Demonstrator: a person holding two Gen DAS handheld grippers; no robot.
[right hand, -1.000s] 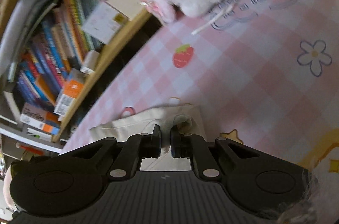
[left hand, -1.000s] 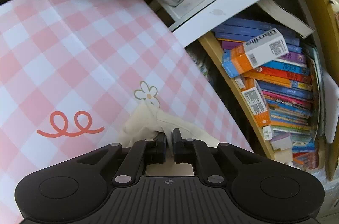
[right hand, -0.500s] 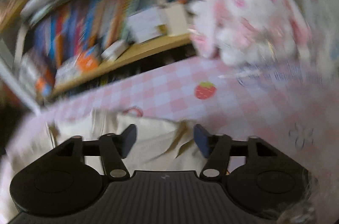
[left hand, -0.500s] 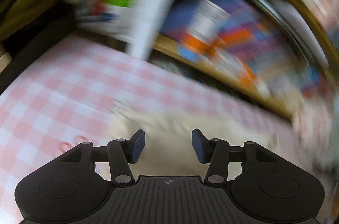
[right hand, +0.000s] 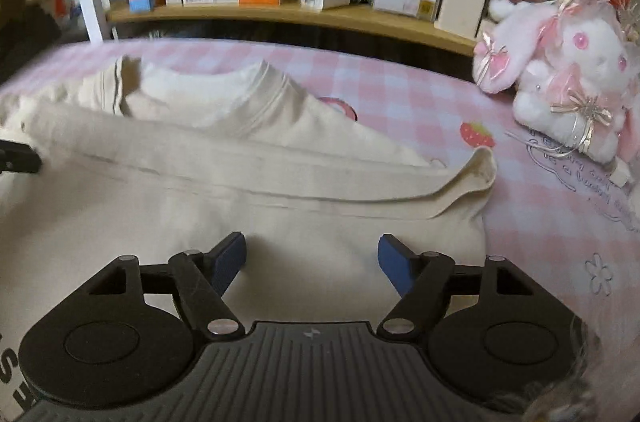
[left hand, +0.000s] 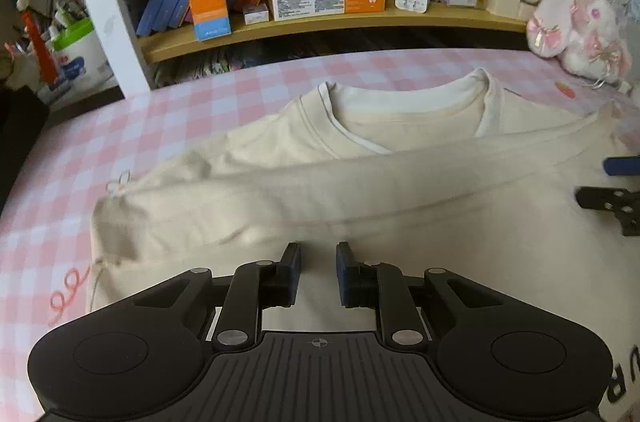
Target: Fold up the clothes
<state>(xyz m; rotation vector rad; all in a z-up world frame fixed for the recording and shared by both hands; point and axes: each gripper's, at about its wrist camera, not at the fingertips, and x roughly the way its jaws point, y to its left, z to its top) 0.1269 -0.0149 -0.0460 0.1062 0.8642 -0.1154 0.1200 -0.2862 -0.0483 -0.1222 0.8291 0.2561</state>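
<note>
Cream sweatshirt [left hand: 360, 190] now lies spread flat on the pink-checked counter [left hand: 120, 126], neckline toward the bookshelf [left hand: 320, 22], its folded edge running across both views. A second ago each tool was clenched on a corner of the fabric. The left tool [left hand: 318, 274] now has its jaws slightly parted and empty above the cloth; the right tool [right hand: 312, 258] is released wide. A plush bunny [right hand: 568, 70] sits nearby.
</note>
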